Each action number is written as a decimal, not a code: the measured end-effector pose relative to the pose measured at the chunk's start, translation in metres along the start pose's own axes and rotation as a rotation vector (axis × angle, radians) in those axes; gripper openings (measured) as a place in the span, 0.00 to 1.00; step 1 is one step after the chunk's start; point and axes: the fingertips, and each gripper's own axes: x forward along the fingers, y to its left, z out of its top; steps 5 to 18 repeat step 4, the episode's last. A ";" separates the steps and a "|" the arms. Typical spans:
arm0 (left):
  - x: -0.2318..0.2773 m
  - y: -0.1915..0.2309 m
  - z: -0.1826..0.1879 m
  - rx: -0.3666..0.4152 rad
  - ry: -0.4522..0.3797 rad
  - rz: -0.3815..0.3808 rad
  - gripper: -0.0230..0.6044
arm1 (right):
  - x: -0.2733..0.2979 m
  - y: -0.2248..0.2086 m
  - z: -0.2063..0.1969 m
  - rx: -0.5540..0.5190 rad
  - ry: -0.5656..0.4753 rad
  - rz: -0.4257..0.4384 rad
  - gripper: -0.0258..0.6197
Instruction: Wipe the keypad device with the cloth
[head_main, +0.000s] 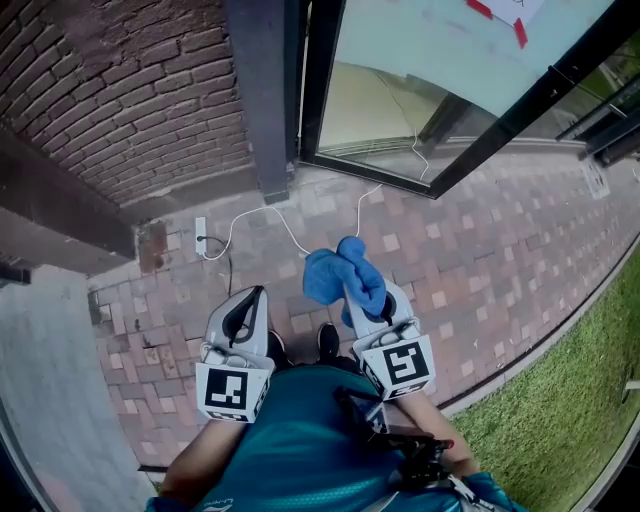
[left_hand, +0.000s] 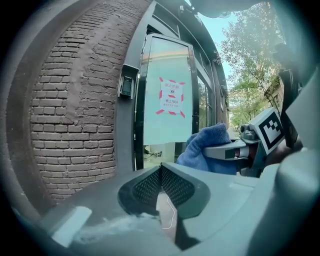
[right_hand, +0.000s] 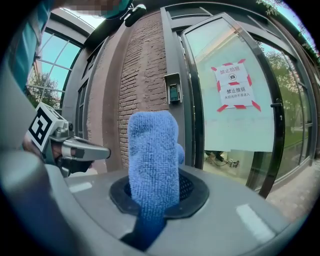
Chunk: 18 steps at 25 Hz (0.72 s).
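The keypad device (left_hand: 128, 87) is a small dark panel with a screen, mounted high on the dark pillar between brick wall and glass door; it also shows as the keypad device (right_hand: 173, 92) in the right gripper view. My right gripper (head_main: 352, 292) is shut on a blue cloth (head_main: 342, 275), which stands up from between its jaws as the cloth (right_hand: 151, 160). The cloth hangs well short of the keypad, not touching it. My left gripper (head_main: 256, 296) is beside it on the left, jaws closed together with nothing between them (left_hand: 160, 174).
A brick wall (head_main: 130, 90) runs along the left, and the glass door (left_hand: 171, 97) carries a red-and-white notice. On the brick pavement lie a white power strip (head_main: 200, 235) and its cable. Grass (head_main: 560, 400) borders the paving at the right.
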 end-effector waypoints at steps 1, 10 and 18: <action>-0.001 0.000 0.000 0.000 0.001 0.000 0.02 | -0.001 0.001 0.001 0.001 -0.002 0.001 0.11; -0.004 0.000 0.002 -0.012 0.006 0.007 0.02 | -0.002 0.004 0.003 0.000 -0.006 0.004 0.11; -0.004 0.000 0.002 -0.012 0.006 0.007 0.02 | -0.002 0.004 0.003 0.000 -0.006 0.004 0.11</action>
